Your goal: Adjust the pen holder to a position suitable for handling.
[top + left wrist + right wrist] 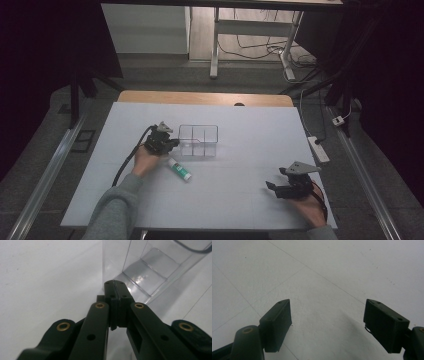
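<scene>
Fingers pinch one clear organizer's (198,140) wall on the left, gape on the right; one glue stick (180,169) lies nearby.

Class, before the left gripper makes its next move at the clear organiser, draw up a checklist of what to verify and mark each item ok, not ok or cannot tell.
1. Left gripper jaws closed: ok, pads meet.
2. Left gripper clamps a wall of the clear organiser: cannot tell; the jaw tips are at its wall, but no wall shows between the pads.
3. Organiser upright on the white table: ok.
4. Organiser compartments empty: ok, as far as the high view shows.
5. Glue stick clear of the organiser: ok, lying flat in front of it.
6. Right gripper open and empty: ok, over bare table.
</scene>
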The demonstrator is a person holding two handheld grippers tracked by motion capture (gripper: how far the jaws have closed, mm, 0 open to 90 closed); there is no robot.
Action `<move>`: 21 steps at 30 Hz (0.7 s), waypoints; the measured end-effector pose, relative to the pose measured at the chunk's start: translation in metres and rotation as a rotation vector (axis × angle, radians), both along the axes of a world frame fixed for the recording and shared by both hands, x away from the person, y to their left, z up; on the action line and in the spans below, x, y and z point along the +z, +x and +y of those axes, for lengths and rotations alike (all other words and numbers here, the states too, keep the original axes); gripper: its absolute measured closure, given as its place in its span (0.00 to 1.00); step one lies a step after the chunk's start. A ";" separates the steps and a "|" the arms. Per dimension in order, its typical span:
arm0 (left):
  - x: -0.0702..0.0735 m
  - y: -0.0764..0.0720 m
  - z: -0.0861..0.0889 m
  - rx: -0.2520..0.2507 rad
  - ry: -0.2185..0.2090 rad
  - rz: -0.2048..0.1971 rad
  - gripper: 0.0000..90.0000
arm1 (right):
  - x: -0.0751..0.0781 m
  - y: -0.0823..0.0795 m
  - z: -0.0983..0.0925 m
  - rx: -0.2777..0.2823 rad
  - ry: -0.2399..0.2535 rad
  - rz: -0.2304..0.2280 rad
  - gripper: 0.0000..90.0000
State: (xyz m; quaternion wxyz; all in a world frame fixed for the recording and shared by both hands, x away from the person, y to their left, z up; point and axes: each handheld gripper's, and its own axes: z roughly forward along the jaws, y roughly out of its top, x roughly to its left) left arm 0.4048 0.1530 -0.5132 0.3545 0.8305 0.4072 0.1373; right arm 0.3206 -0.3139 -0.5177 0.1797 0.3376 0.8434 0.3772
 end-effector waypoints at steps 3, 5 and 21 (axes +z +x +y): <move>0.000 0.001 -0.003 -0.006 0.001 0.001 0.99 | 0.000 0.000 0.000 0.000 0.002 -0.002 0.24; 0.000 0.002 -0.006 -0.004 -0.003 0.003 0.99 | 0.000 0.000 0.000 0.000 0.002 -0.001 0.24; 0.002 0.006 -0.029 -0.046 -0.005 -0.001 0.99 | 0.000 0.000 -0.001 0.002 0.001 -0.002 0.24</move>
